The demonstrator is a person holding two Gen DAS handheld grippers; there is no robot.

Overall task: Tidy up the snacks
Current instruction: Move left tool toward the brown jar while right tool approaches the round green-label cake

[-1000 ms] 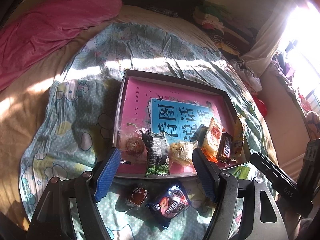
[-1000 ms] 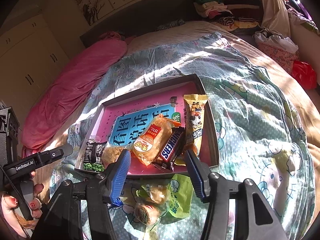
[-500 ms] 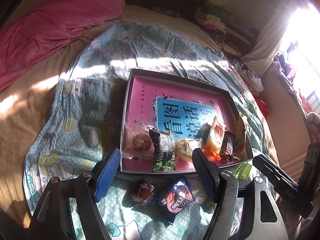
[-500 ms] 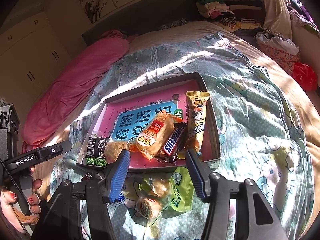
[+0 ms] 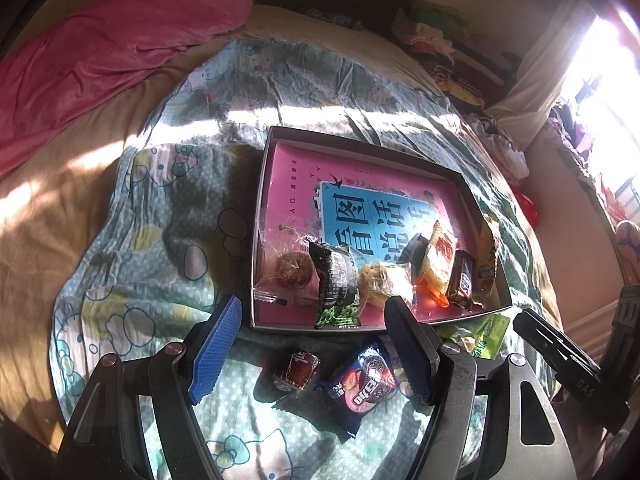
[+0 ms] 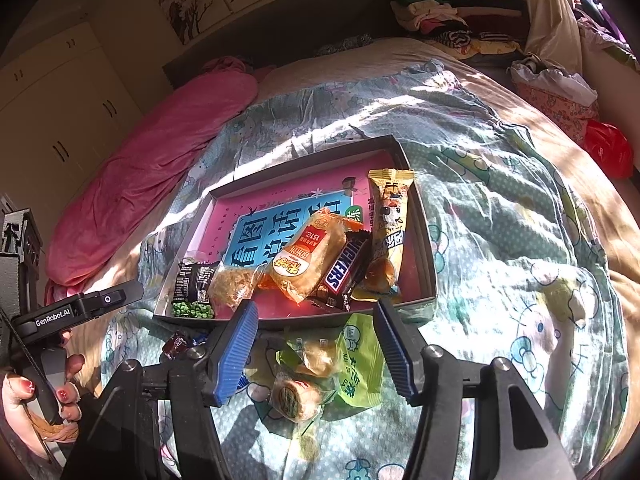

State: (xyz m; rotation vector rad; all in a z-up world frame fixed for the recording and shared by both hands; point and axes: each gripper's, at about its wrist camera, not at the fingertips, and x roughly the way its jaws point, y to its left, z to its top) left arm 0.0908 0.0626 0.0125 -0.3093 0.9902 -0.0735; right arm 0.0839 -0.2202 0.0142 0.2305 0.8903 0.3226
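A dark shallow box (image 5: 259,240) (image 6: 426,248) lies on the bed with a pink and blue book in its bottom. Along its near side sit several snacks: a clear-wrapped pastry (image 5: 289,270), a black and green pea packet (image 5: 335,286) (image 6: 193,290), an orange packet (image 6: 308,258), a Snickers bar (image 6: 341,272) and a yellow bar (image 6: 389,216). My left gripper (image 5: 310,320) is open above a small brown candy (image 5: 298,369) and an Oreo packet (image 5: 362,385). My right gripper (image 6: 315,320) is open over a green packet (image 6: 358,364) and a round wrapped pastry (image 6: 295,397).
A patterned blanket (image 6: 500,240) covers the bed, with a pink quilt (image 5: 100,48) rolled up at the far left. Clothes are piled at the headboard (image 6: 436,8), and a red bag (image 6: 608,152) lies at the right. A person's hand (image 6: 24,400) holds the left gripper.
Both views have drawn back slightly from the box, so the loose snacks on the blanket sit a little higher in the picture. Nothing was picked up or let go.
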